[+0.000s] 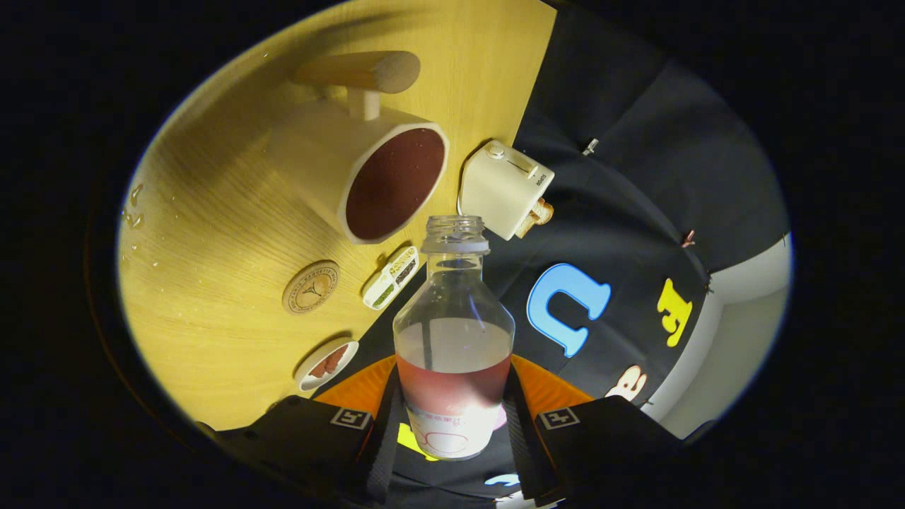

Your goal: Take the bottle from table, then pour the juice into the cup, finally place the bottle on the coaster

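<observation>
The tool (452, 424) grips the bottle (454, 332), one finger pressing on each side of its lower body, and holds it lifted and tilted over the worktop (212, 233). The cup (368, 177) just beyond the bottle's open mouth already holds red juice. Some juice remains in the bottle. Pouring looks done or nearly so; setting the bottle on the coaster (311, 286) is left.
</observation>
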Tool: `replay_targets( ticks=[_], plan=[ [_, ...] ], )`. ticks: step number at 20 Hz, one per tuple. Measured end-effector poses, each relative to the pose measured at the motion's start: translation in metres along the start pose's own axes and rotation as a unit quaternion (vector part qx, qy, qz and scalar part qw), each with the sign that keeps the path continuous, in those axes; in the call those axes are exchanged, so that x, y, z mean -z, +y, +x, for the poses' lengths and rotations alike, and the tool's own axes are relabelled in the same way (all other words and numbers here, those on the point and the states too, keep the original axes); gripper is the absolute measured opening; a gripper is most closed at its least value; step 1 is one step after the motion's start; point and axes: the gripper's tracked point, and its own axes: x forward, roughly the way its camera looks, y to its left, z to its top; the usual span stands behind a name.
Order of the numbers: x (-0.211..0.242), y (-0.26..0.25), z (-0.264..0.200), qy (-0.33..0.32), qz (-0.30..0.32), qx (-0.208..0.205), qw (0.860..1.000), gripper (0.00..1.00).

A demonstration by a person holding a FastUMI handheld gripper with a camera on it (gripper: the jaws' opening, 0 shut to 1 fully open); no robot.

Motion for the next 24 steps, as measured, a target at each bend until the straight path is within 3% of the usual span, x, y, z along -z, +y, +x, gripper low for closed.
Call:
replay_targets(
  ticks=[3,7,13,17,20,24],
  plan=[
    [0.001,0.011,-0.002,0.02,0.096,-0.026,0.995,0.71],
    [-0.007,0.03,-0.011,0.037,0.221,-0.055,0.973,0.71],
    [-0.017,0.044,-0.027,0.036,0.403,-0.059,0.913,0.71],
    [-0.025,0.046,-0.028,0.019,0.528,-0.064,0.847,0.71],
    [-0.023,0.047,-0.035,0.004,0.622,-0.07,0.78,0.71],
    [-0.013,0.04,-0.035,-0.015,0.727,-0.085,0.681,0.71]
  ],
)
